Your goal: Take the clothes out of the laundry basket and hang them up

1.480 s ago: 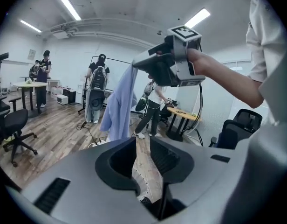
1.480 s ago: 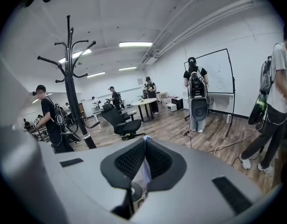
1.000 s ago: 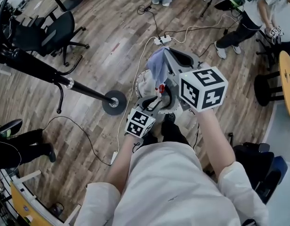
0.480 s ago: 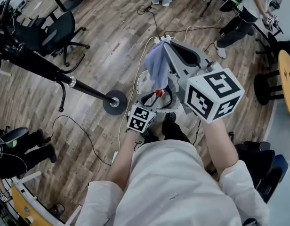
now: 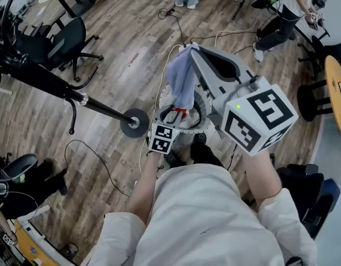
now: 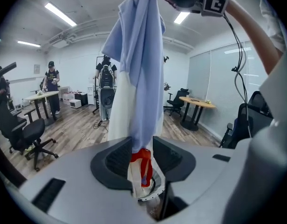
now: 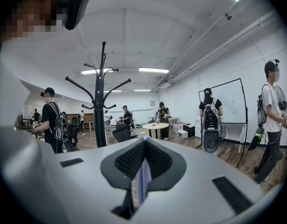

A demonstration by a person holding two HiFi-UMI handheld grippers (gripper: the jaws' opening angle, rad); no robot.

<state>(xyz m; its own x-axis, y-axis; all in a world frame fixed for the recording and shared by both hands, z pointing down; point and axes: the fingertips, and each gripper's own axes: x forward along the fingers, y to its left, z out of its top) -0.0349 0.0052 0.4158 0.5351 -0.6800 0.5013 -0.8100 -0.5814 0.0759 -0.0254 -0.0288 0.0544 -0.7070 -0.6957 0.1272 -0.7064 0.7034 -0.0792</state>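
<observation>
My right gripper (image 5: pixel 191 50) is raised and shut on the top of a light blue garment (image 5: pixel 180 81), which hangs down over the round white laundry basket (image 5: pixel 199 127). In the right gripper view a thin blue fold (image 7: pixel 143 171) is pinched between the pads. Low over the basket, my left gripper (image 5: pixel 177 117) has just been opening its jaws. In the left gripper view the garment (image 6: pixel 141 69) hangs between them, with a red piece (image 6: pixel 141 164) at its lower end. The pads do not seem to press it. The black coat stand (image 7: pixel 101 97) is ahead.
The coat stand's pole (image 5: pixel 48 82) and round base (image 5: pixel 134 122) lie left of the basket. A white cable (image 5: pixel 158 90) runs across the wooden floor. A black office chair (image 5: pixel 71 35) stands at the upper left, a round table (image 5: pixel 339 93) at the right edge. People stand at the far side.
The right gripper has risen, lifting the blue garment higher out of the basket. The left gripper has moved lower and farther toward the basket.
</observation>
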